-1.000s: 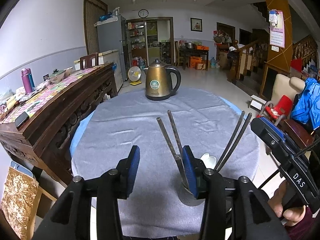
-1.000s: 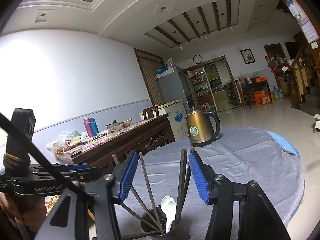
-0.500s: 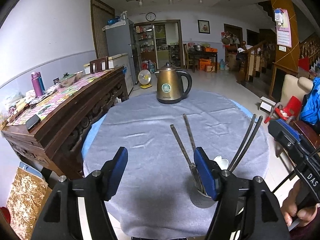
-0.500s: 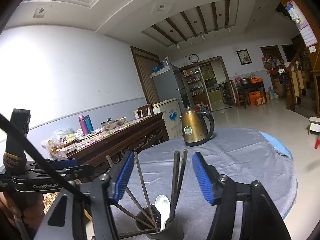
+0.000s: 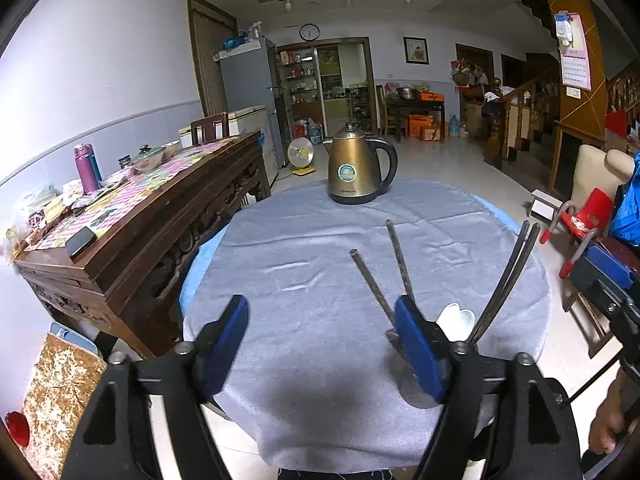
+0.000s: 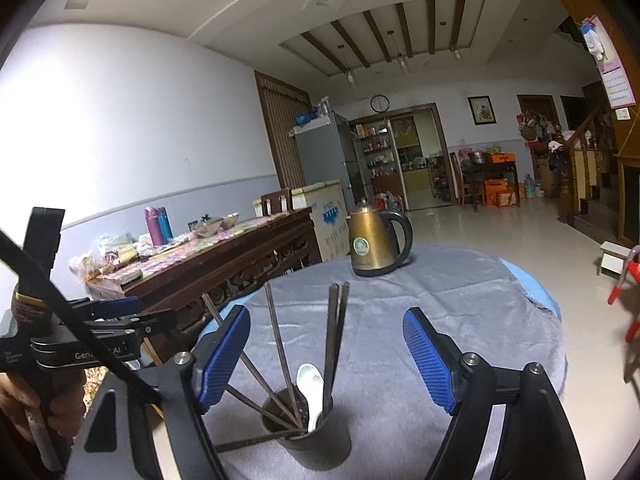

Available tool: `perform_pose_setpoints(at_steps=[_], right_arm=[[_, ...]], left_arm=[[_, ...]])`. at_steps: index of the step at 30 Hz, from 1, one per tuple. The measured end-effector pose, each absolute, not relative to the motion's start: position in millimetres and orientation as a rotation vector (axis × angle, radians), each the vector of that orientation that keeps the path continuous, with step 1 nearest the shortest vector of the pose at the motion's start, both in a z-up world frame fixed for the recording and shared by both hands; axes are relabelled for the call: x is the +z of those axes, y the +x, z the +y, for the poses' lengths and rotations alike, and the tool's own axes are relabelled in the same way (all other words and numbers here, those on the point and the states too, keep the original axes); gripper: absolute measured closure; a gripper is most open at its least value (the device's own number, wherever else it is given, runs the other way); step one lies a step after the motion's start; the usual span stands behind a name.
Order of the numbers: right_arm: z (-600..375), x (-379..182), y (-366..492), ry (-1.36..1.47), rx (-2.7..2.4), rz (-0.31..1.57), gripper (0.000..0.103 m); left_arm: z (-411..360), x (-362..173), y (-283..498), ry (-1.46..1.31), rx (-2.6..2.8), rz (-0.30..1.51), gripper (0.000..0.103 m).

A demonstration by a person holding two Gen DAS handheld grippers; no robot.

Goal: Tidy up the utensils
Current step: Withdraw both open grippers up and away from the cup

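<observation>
A dark cup (image 6: 310, 436) stands near the front edge of the grey-clothed round table (image 6: 460, 304). Several dark chopsticks (image 6: 334, 336) and a white spoon (image 6: 311, 390) stick out of it. My right gripper (image 6: 326, 356) hangs just above and behind the cup, its blue jaws opening wide, nothing pressed between them. In the left wrist view the cup (image 5: 420, 396) is mostly hidden behind the right finger; chopsticks (image 5: 378, 292) and the spoon (image 5: 456, 318) rise beside it. My left gripper (image 5: 322, 340) is opening over bare cloth, holding nothing.
A gold kettle (image 5: 358, 172) stands at the table's far side. A long wooden sideboard (image 5: 132, 216) with bottles and dishes runs along the left. A red child's chair (image 5: 586, 224) and a beige seat are to the right. A hand (image 5: 608, 432) holds the other gripper.
Both grippers' jaws have spread wider. The left wrist view has tilted up a little, so the kettle and cup sit lower in it. The cup and utensils stay put.
</observation>
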State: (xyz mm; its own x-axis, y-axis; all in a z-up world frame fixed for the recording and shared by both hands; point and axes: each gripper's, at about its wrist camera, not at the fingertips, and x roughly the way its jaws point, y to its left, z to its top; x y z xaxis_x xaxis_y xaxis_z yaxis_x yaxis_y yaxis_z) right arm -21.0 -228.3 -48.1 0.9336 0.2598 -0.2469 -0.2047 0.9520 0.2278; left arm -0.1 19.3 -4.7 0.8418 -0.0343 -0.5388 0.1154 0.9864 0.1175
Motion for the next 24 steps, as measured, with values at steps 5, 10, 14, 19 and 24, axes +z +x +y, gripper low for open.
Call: perform_pose_setpoints(at_steps=[5, 10, 14, 19, 24], right_arm=[[-231.8, -44.9, -29.1, 0.197, 0.216, 0.308, 0.019], [-237.6, -43.6, -34.8, 0.211, 0.192, 0.354, 0.018], [-237.5, -40.9, -39.8, 0.21, 0.164, 0.387, 0.018], [-237.2, -32.2, -49.6, 0.205, 0.144, 0.401, 0.017], [-233.9, -21.2, -61.6, 0.197, 0.139, 0.417, 0.017]], left_arm=[[27.2, -4.2, -3.8, 0.151, -0.054, 0.555, 0.019], [34.0, -6.0, -9.0, 0.148, -0.02, 0.562, 0.018], [38.7, -8.4, -12.0, 0.146, 0.024, 0.579, 0.016], [40.8, -8.6, -20.2, 0.181, 0.095, 0.568, 0.013], [46.7, -5.5, -30.6, 0.164, 0.104, 0.583, 0.013]])
